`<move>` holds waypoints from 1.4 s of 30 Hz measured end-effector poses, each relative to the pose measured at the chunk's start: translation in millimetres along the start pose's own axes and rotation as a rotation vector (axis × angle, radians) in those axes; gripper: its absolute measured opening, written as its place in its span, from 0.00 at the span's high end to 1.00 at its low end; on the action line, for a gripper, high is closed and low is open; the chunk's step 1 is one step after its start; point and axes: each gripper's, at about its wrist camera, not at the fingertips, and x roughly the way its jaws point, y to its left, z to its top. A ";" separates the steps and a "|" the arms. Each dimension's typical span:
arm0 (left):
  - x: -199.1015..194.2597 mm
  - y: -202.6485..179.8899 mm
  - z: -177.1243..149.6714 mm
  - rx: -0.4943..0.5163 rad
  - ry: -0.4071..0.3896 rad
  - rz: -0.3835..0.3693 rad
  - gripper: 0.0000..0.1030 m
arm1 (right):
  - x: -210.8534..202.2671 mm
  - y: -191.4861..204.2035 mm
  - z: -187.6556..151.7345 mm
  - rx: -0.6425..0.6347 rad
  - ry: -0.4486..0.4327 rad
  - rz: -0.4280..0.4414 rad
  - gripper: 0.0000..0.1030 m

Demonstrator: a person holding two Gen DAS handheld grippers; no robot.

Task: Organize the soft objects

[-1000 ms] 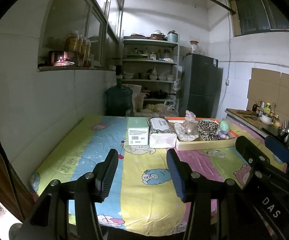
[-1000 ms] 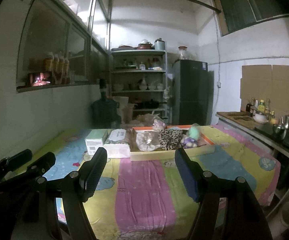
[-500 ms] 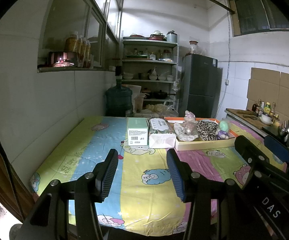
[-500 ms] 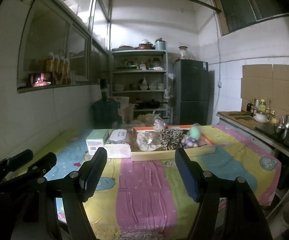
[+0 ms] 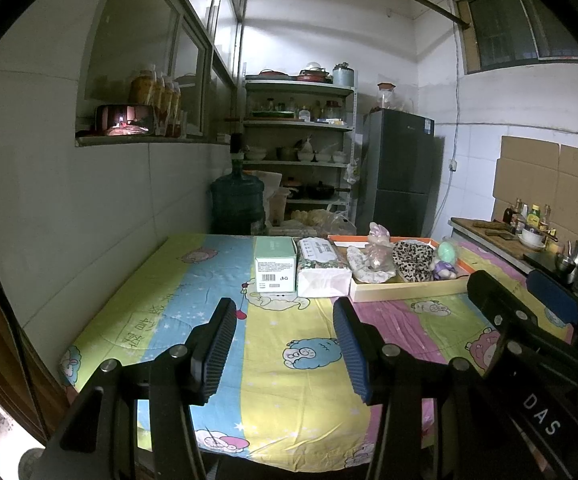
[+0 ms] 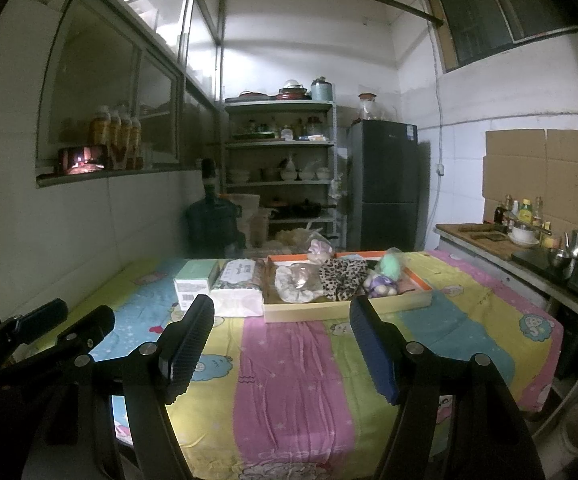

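A shallow orange-rimmed tray (image 5: 409, 290) (image 6: 345, 310) lies at the far side of the table and holds soft things: a pale floral pouch (image 5: 369, 266) (image 6: 295, 286), a leopard-print cloth (image 5: 413, 262) (image 6: 343, 278), a green plush (image 5: 447, 252) (image 6: 393, 264) and a small purple toy (image 5: 443, 268) (image 6: 381, 284). Left of the tray lie a tissue pack (image 5: 321, 268) (image 6: 239, 286) and a green box (image 5: 275, 264) (image 6: 193, 282). My left gripper (image 5: 285, 318) and right gripper (image 6: 283, 316) hover over the near half of the table, both open with nothing between the fingers, well short of the tray.
A striped cartoon cloth (image 5: 289, 360) covers the table. A wall runs along the left side. Beyond the table stand a water jug (image 5: 237, 204), shelves (image 5: 297, 144) and a fridge (image 5: 397, 176). A counter with bottles and pots (image 6: 529, 240) runs along the right.
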 end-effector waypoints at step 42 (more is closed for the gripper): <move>-2.5 0.6 1.8 0.001 -0.007 0.001 0.51 | 0.3 2.4 -0.6 0.000 -0.002 0.000 0.30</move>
